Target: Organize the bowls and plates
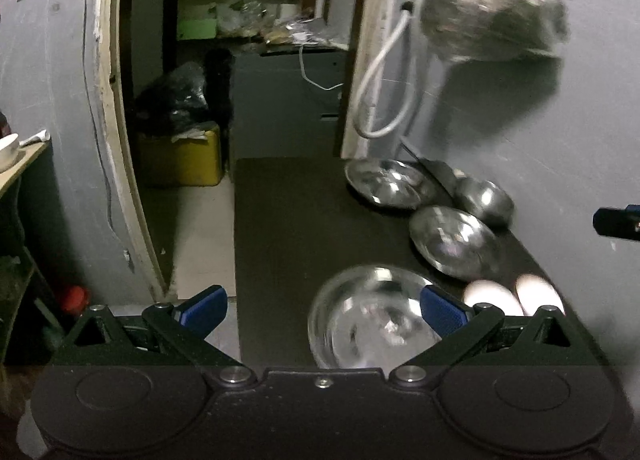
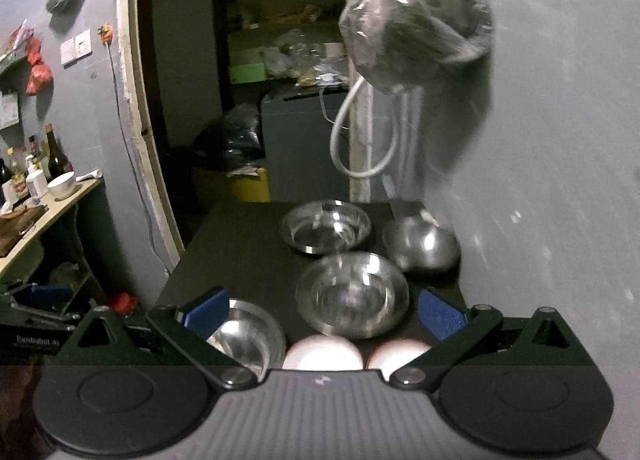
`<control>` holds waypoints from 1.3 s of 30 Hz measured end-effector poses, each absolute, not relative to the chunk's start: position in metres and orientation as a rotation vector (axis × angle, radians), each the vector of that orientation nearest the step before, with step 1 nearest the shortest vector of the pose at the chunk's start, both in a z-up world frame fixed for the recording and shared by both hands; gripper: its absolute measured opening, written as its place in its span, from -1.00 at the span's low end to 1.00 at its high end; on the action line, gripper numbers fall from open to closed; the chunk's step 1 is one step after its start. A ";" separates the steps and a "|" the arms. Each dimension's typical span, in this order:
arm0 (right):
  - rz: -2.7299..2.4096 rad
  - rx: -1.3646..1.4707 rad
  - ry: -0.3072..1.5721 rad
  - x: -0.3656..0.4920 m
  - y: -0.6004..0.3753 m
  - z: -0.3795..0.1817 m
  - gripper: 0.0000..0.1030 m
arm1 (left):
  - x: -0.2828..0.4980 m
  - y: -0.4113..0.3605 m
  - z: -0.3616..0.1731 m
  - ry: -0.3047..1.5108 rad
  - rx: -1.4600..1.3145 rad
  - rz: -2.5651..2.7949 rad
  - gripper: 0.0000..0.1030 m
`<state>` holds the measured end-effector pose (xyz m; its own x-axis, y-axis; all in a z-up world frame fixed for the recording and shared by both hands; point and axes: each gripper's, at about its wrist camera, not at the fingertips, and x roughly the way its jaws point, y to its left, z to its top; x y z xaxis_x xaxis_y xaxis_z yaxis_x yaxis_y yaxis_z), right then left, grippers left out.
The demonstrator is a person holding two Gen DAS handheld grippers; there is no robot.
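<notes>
Both grippers are held with fingers spread wide, nothing pinched: the left gripper (image 1: 323, 310) over the nearest steel bowl (image 1: 372, 320), the right gripper (image 2: 323, 314) with a steel bowl (image 2: 352, 296) at twelve o'clock on the dark table (image 2: 240, 252).

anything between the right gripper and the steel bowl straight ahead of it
Yes, partly: two white bowls sit just under the open right hand-held gripper, in front of the steel bowl. Above them the approach looks clear.

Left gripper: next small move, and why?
Probably ease the left gripper forward and down onto the rim of the nearest steel bowl. Its fingers are open and empty, that bowl sits just ahead on the black table, and nothing is stacked yet.
</notes>
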<state>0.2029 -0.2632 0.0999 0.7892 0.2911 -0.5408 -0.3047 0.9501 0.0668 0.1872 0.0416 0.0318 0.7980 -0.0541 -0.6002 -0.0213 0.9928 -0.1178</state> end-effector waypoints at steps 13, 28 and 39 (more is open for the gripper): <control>0.475 -0.143 0.627 0.423 -0.236 0.038 1.00 | 0.391 0.036 0.027 0.649 -0.233 0.076 0.98; 0.460 -0.081 0.811 0.568 -0.224 -0.030 0.83 | 0.483 0.023 -0.056 0.748 -0.395 0.047 0.98; 0.478 -0.179 0.932 0.592 -0.202 -0.056 0.57 | 0.508 0.015 -0.080 0.796 -0.463 -0.009 0.58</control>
